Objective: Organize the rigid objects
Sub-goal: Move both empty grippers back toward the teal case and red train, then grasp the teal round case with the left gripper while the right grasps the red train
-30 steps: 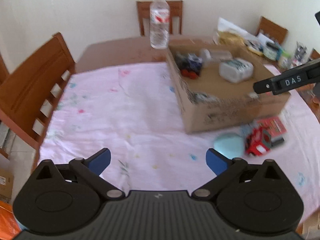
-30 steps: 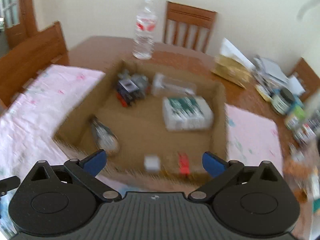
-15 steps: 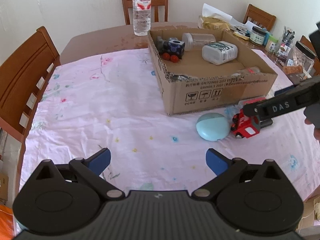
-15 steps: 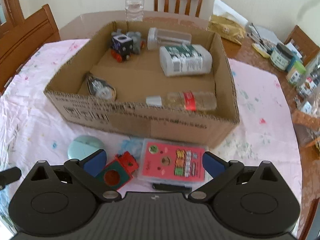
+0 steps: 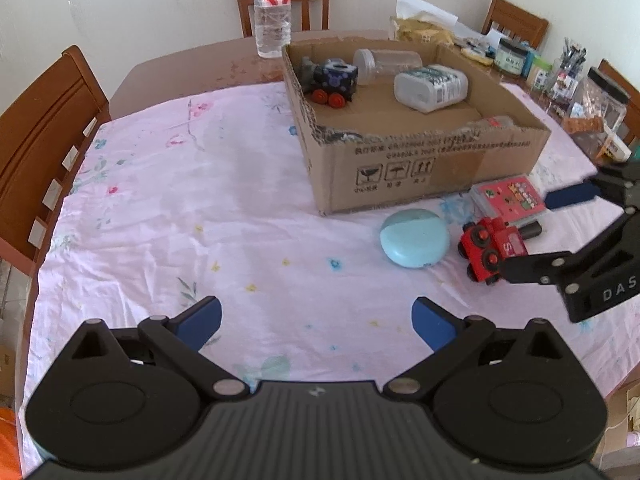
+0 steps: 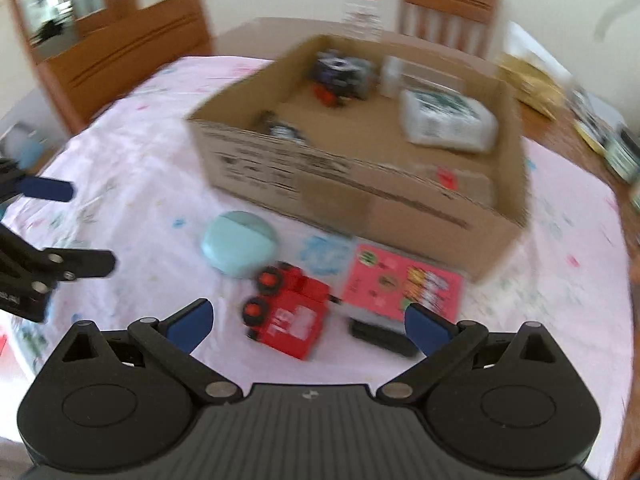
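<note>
Gaping wide — right gripper (image 6: 307, 322), empty

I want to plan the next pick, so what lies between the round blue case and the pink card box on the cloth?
The red toy train sits between the blue case and the pink box, clearest in the left wrist view.

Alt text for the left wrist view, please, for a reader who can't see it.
The open left tool hovers over a pink floral tablecloth, empty. Ahead sits an open cardboard box holding a toy train and plastic containers; in front of it lie a pale blue round case, a red toy train and a pink card pack, with the open right tool over the train.
</note>
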The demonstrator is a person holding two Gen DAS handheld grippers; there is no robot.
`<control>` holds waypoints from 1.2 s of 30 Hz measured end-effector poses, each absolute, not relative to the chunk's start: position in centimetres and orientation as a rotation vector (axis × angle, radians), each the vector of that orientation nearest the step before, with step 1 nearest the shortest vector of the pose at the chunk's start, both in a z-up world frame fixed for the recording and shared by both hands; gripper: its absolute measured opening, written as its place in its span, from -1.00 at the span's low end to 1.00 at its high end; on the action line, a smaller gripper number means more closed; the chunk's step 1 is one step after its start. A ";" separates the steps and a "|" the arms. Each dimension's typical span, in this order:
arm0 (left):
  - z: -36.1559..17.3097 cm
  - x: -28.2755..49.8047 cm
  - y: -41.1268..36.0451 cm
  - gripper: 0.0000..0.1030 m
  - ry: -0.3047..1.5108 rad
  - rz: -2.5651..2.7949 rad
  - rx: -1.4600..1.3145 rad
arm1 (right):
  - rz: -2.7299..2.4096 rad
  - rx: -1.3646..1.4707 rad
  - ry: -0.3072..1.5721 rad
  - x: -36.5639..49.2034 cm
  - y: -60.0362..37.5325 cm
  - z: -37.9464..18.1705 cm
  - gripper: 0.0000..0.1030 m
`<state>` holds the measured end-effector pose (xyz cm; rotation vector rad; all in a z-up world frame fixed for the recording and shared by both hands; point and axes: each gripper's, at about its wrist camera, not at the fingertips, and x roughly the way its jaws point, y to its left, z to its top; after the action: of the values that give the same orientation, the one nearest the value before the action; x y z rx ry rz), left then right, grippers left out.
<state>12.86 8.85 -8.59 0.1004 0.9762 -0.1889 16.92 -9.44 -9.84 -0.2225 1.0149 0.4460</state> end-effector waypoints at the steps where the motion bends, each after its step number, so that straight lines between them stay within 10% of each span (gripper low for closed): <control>1: -8.6 12.7 8.7 0.96 0.979 -0.184 0.099 | 0.480 -0.239 1.009 17.2 -9.1 -9.9 1.00; 36: -8.9 13.6 6.2 0.96 0.999 -0.156 0.141 | 0.429 -0.287 1.089 15.0 -8.4 -13.5 1.00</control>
<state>13.62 6.22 -8.85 0.1407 0.9986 -0.1565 15.00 -8.39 -13.53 -0.2870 1.0887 0.4288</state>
